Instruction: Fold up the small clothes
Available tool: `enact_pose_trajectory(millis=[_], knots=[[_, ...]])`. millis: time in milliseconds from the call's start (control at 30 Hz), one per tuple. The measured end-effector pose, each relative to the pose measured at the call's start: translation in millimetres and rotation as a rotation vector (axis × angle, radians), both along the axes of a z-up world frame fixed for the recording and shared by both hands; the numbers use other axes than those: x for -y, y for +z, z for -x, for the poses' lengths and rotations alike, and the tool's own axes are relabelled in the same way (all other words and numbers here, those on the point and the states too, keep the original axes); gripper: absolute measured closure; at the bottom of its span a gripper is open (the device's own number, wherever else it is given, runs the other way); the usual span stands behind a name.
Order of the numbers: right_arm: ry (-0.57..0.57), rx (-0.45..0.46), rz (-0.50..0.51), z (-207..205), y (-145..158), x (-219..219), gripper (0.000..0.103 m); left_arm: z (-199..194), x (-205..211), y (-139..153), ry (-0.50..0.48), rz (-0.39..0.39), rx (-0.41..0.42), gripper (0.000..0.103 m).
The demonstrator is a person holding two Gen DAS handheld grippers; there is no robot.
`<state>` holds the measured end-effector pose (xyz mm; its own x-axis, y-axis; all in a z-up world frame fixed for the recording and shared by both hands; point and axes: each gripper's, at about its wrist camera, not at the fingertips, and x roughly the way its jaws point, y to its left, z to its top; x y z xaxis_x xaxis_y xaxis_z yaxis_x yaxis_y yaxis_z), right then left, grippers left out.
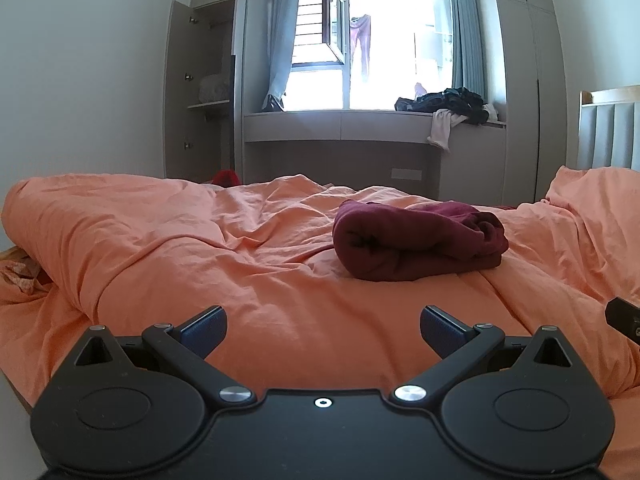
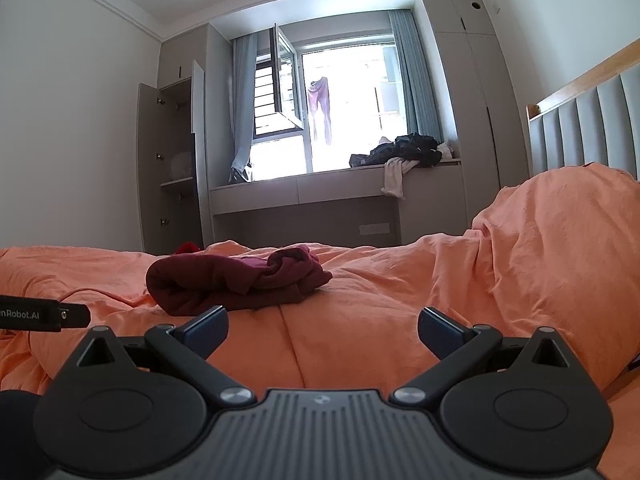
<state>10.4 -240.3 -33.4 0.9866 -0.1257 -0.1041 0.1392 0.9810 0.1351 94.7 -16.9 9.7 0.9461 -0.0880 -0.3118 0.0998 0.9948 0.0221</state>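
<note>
A dark maroon garment (image 1: 416,240) lies folded into a thick bundle on the orange duvet (image 1: 200,248). In the right wrist view the garment (image 2: 236,280) lies ahead and to the left. My left gripper (image 1: 323,330) is open and empty, low over the duvet, short of the garment and apart from it. My right gripper (image 2: 323,330) is open and empty, close in front of the garment's right end. The left gripper's body (image 2: 44,314) shows at the left edge of the right wrist view. The right gripper's tip (image 1: 624,314) shows at the right edge of the left wrist view.
A window bench (image 1: 340,124) behind the bed holds a pile of dark clothes (image 1: 448,104) with a white piece hanging over. An open wardrobe (image 1: 204,92) stands at the left. A padded headboard (image 2: 588,128) is at the right. Bunched duvet (image 2: 560,248) rises on the right.
</note>
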Motion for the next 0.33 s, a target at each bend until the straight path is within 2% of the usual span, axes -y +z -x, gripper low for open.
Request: enact_pose_trajectory(millis=[333], knots=[[0.003,-0.004,-0.007,-2.3,-1.7,0.6,0.000,0.7,0.0,-0.2,0.002,-0.001,0.010,0.000]])
